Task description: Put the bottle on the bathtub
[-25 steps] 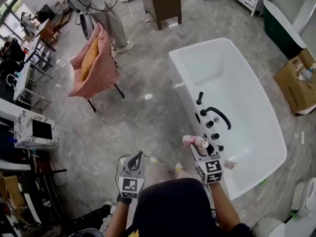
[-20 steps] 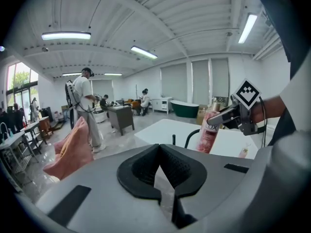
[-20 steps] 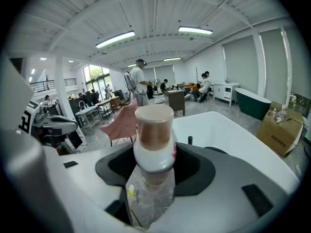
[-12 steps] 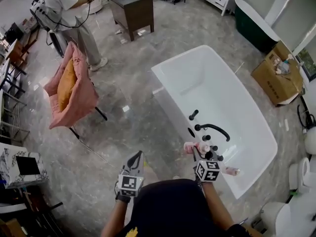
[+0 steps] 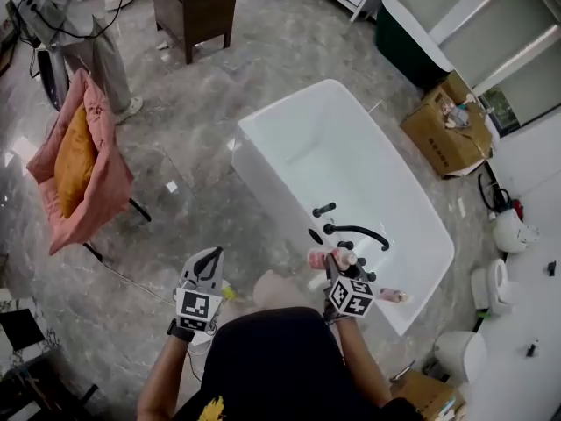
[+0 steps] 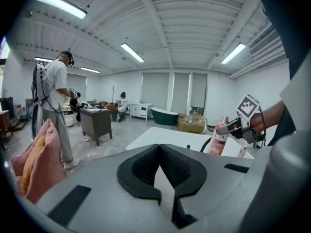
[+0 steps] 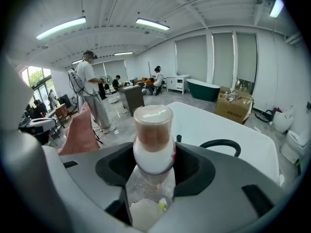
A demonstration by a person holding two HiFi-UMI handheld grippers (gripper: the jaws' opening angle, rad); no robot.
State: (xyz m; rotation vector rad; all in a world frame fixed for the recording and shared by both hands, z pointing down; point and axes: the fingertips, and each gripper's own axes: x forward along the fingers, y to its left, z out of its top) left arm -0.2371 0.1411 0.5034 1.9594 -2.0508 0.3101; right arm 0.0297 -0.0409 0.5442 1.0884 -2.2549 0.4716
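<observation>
Swung leftward in view, the bathtub [image 5: 263,160] rim now lies just under the right gripper [image 5: 336,267], clenched on the roughly upright bottle [image 5: 331,258]; left gripper [image 5: 209,261], closed empty, hangs farther left.

- pink chair [image 5: 98,191] with an orange cushion [image 5: 72,160] on it, off to the left on the grey marble floor [image 5: 193,130]
- person [image 5: 79,24] standing just behind the chair
- dark wooden desk [image 5: 195,5] up top
- open cardboard box [image 5: 443,134] right by a dark green tub [image 5: 408,33]
- white toilet [image 5: 460,353] bottom right
</observation>
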